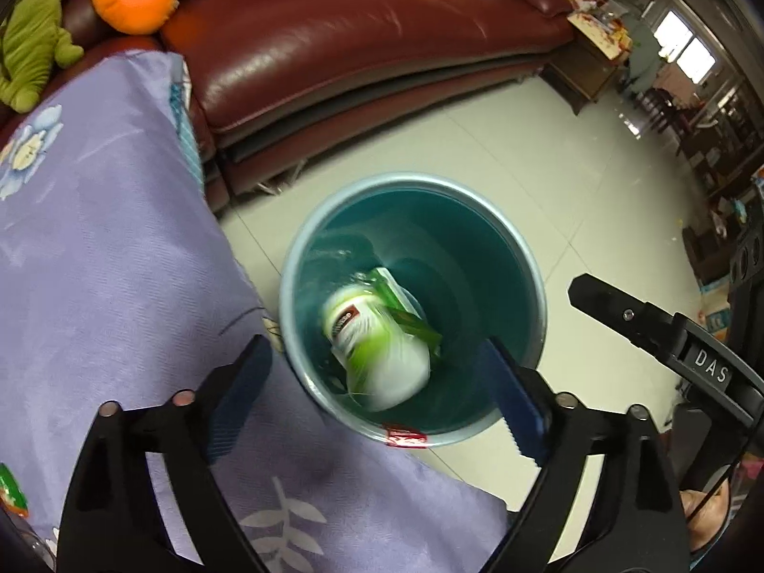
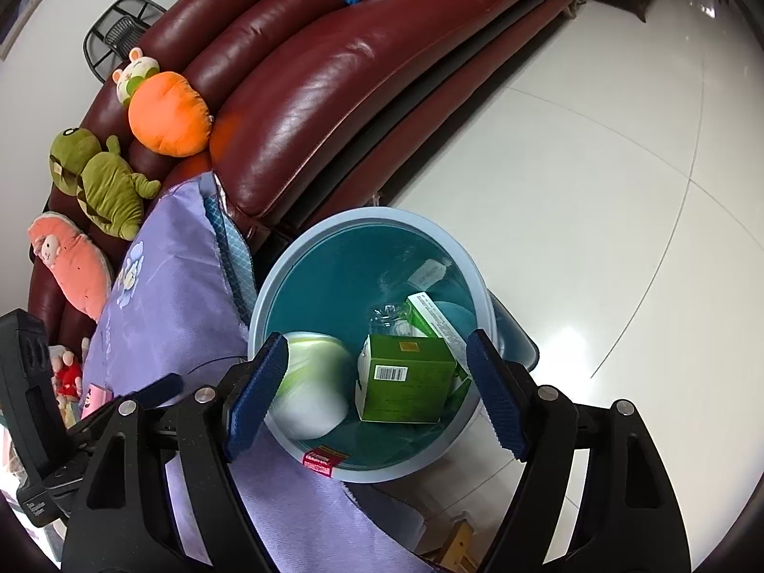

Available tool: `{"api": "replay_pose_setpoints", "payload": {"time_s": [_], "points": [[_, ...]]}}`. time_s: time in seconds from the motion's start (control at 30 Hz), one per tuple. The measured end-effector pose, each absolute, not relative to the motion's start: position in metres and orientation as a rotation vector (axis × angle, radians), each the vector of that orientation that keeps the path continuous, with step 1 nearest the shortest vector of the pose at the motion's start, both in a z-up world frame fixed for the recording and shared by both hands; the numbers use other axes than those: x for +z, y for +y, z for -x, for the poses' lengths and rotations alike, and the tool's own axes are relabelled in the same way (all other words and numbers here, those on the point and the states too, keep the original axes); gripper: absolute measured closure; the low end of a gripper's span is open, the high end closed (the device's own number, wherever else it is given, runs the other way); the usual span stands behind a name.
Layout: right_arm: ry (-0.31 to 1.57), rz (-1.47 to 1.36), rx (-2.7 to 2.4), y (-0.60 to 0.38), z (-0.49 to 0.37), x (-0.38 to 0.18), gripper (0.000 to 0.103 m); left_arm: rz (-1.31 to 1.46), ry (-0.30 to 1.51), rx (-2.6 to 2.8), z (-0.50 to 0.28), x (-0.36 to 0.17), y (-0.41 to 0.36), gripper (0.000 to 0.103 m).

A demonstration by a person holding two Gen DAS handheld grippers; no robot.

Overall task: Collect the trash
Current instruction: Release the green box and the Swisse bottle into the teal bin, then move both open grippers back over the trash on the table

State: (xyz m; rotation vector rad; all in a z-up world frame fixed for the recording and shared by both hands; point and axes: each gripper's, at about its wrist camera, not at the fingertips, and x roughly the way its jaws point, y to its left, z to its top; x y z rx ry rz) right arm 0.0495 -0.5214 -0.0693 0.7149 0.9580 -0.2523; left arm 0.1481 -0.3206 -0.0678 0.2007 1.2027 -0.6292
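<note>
claw arm [image 1: 678, 339]: "DAS" | green box [image 2: 406, 382]: barcode, text unreadable

A pale blue bin [image 2: 477, 281] with a deep teal inside held a white and lime-green container [image 1: 377, 348] and a green box [image 2: 406, 382] bearing a black-and-white barcode, while a red and white label [image 2: 319, 464] marked the bin's rim. Beside it lay a lilac cloth [image 1: 119, 238] printed with pale blue flowers and white leaves, in front of a glossy dark red sofa [image 2: 310, 95]. On the sofa sat an orange cushion [image 2: 169, 114], an olive-green soft toy [image 2: 102, 181] and a salmon-pink one [image 2: 71, 262]; the gripper pads [image 2: 496, 396] were dark blue on black frames.
</note>
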Motion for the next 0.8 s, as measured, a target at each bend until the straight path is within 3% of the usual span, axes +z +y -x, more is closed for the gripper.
{"api": "replay_pose_setpoints", "payload": {"time_s": [0.8], "points": [[1.002, -0.547, -0.199, -0.441, -0.057, -0.030, 0.026, -0.025, 1.228, -0.564, -0.130, -0.057, -0.216, 0.012]]}}
